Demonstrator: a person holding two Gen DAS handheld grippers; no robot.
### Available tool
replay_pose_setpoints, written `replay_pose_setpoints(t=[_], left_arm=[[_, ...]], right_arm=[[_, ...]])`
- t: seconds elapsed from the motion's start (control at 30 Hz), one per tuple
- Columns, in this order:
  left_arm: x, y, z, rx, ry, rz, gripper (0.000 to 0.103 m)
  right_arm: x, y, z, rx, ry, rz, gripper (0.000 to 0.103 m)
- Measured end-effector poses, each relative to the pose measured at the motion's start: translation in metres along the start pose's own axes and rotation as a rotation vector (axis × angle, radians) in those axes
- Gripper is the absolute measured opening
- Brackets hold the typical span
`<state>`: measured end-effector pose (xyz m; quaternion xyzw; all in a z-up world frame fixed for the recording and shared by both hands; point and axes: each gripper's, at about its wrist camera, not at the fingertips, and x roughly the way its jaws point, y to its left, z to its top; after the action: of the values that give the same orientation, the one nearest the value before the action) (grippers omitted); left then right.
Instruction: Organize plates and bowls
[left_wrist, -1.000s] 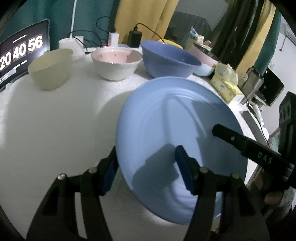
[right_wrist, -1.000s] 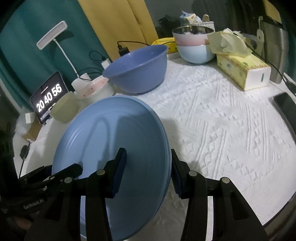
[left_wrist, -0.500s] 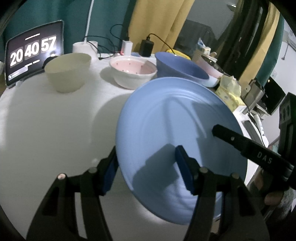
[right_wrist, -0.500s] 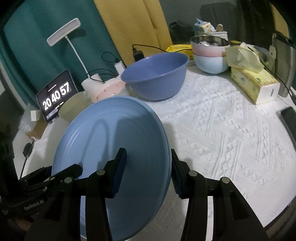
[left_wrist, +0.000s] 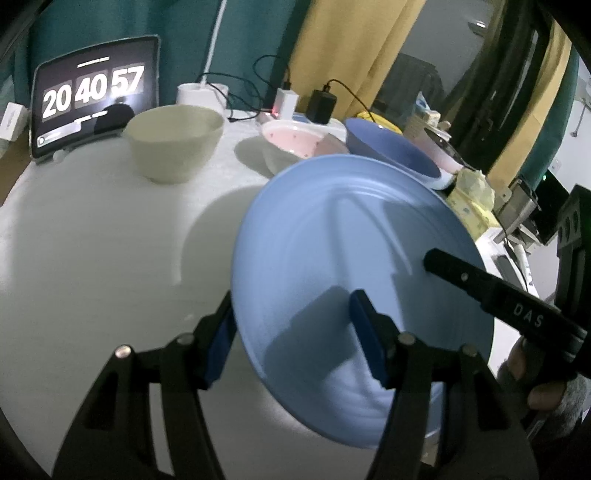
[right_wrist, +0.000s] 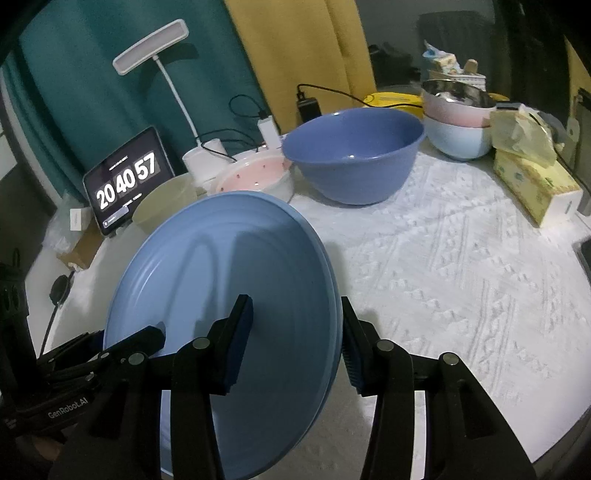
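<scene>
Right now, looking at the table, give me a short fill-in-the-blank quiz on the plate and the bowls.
1. Both the left hand-held gripper and the right hand-held gripper grip the rim of the blue ____.
2. The clock reads 20 40 ____.
3. The large blue bowl contains ____.
4. The tissue box is coloured ____.

Missing words: plate; 57; nothing; yellow

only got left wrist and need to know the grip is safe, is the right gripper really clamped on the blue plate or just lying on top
Observer: The right gripper straddles the rim of the blue plate, one pad on its face, one behind it.
Operator: any free table on that side
Observer: Yes, a bare stretch of white tablecloth lies between the plate and the tissue box.
Operator: what's past the big blue bowl
Observer: A stack of bowls: metal on pink on pale blue.
</scene>
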<state>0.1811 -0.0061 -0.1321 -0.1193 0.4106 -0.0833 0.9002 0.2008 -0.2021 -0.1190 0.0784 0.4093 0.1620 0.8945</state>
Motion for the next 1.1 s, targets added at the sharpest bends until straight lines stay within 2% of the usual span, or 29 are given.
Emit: replay_pose_setpoints(t=[1.1], left_arm=[[-0.010, 0.103, 0.002, -0.148, -0.004, 0.060, 0.062]], right_arm=[[0.063, 0.095, 0.011, -0.131, 0.104, 0.053, 0.048]])
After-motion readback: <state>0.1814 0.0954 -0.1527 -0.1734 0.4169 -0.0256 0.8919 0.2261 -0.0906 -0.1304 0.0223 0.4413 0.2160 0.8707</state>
